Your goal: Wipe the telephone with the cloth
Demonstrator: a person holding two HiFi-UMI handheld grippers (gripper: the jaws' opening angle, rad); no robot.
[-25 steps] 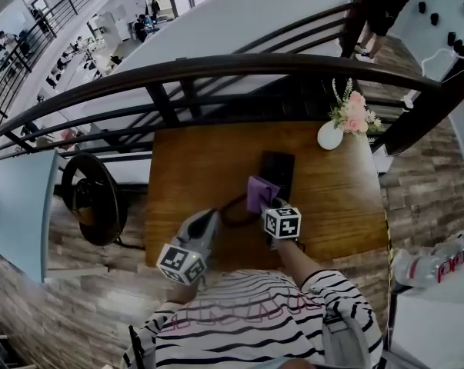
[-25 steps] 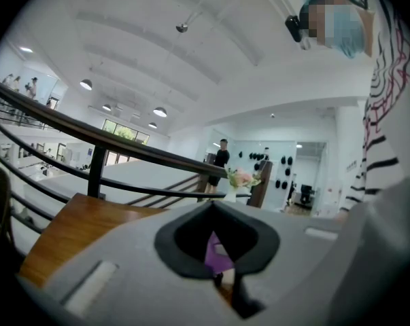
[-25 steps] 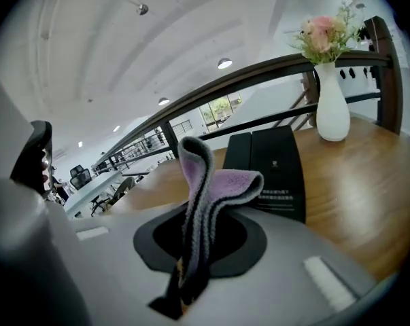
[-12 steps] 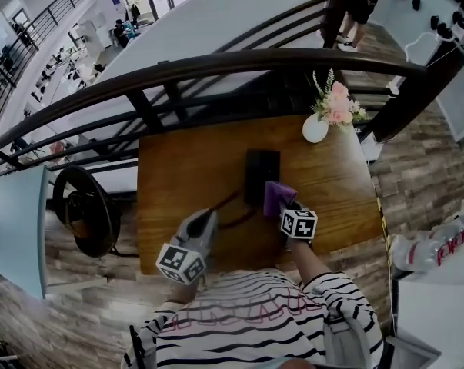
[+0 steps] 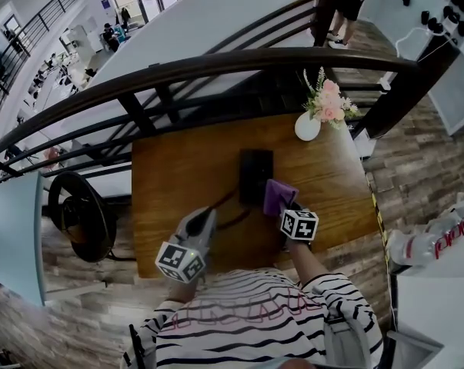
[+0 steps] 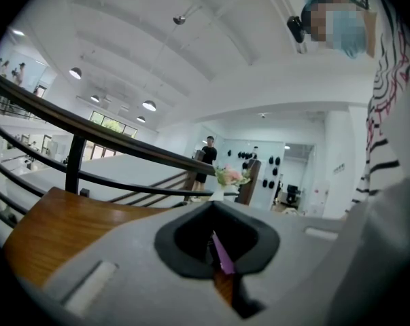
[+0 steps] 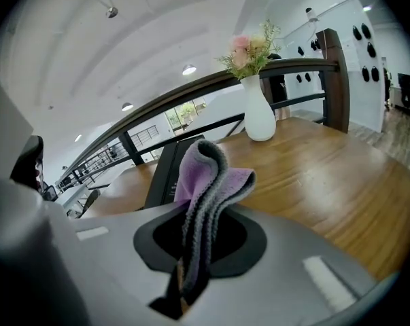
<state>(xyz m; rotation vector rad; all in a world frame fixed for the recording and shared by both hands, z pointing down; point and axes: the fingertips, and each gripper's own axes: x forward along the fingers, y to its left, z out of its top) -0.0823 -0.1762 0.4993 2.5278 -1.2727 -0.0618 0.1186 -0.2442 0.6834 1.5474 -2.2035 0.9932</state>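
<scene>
Shifted rightward since a second ago, the right gripper [image 5: 285, 206] pinches the folded purple cloth [image 5: 278, 195] against the 5 o'clock corner of the black telephone [image 5: 255, 171]. At the phone's 8 o'clock, the left gripper [image 5: 207, 217] hovers with its jaws seemingly together and empty. Farther off, at 1 o'clock, a white flower vase [image 5: 308, 127] stands on the wooden table [image 5: 178, 167].

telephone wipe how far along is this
Done: the purple cloth is clamped in the right gripper. In hand: it sits at the near right corner of the telephone. Left: how much is wiped cannot be told; the left gripper is shut, empty.
</scene>
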